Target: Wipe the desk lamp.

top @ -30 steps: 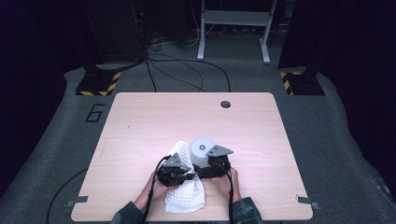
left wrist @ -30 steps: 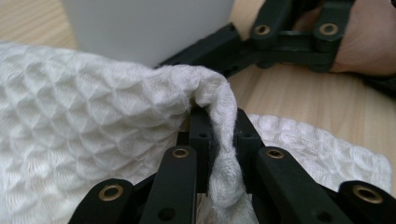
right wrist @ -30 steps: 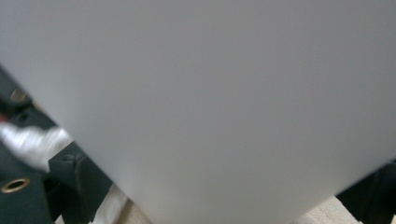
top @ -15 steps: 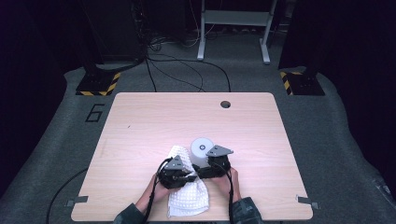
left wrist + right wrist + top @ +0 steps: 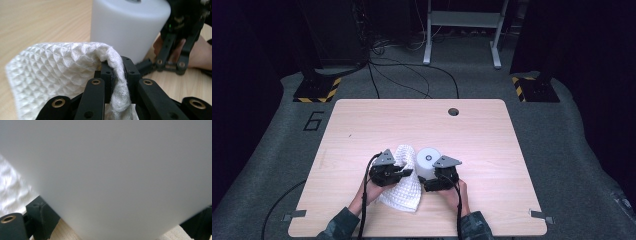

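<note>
Now: left gripper (image 5: 116,75) jaws pinching cloth (image 5: 57,75), lifted | right gripper (image 5: 439,181) jaws clasping cylinder (image 5: 428,161), unmoved

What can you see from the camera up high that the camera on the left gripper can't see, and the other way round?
The high view takes in the whole table, the grey floor, both forearms and the cylinder's flat top. The left gripper view shows, close up, the left gripper pinching a fold of the white waffle cloth. Both views share the cloth, the white cylinder and the right gripper at that cylinder.
</note>
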### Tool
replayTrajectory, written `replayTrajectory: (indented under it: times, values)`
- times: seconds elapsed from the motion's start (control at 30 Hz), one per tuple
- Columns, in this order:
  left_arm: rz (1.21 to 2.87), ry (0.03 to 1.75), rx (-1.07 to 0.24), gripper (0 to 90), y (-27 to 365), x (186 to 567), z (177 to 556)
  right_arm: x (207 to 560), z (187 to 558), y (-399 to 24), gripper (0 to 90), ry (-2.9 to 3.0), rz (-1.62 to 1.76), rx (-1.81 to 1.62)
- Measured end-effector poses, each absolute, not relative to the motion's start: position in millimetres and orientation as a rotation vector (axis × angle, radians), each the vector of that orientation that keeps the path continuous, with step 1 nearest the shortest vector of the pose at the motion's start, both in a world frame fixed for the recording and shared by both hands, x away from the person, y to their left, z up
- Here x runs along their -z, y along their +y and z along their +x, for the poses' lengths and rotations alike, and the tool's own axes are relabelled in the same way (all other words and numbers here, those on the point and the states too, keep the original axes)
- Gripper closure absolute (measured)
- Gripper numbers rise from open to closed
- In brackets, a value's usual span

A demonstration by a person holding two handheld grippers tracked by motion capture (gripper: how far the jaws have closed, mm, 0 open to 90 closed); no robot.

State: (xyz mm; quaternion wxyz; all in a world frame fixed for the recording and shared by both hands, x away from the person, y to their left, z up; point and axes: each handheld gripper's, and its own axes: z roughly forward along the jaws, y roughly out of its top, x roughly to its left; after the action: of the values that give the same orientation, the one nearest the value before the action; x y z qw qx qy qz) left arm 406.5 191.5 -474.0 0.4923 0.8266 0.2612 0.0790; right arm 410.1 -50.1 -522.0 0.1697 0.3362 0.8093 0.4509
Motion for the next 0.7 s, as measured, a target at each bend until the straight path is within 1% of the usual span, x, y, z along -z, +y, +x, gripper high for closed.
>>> replayTrajectory:
  times: [0.13,0.2,0.23,0.47,0.7]
  values:
    - [1.979,0.638,-0.227,81.0,189,465,415,522,410,-50,6.8,2.3,0.954,-1.281]
    - [1.972,0.641,-0.223,81.1,189,460,419,522,410,-50,6.8,2.302,0.956,-1.28]
    - [1.957,0.642,-0.244,81.3,189,455,423,522,410,-50,6.8,2.303,0.951,-1.279]
    - [1.906,0.678,-0.221,81.7,185,443,436,522,410,-50,6.8,2.301,0.952,-1.28]
    - [1.89,0.666,-0.221,81.9,174,430,450,522,410,-50,6.8,2.299,0.96,-1.282]
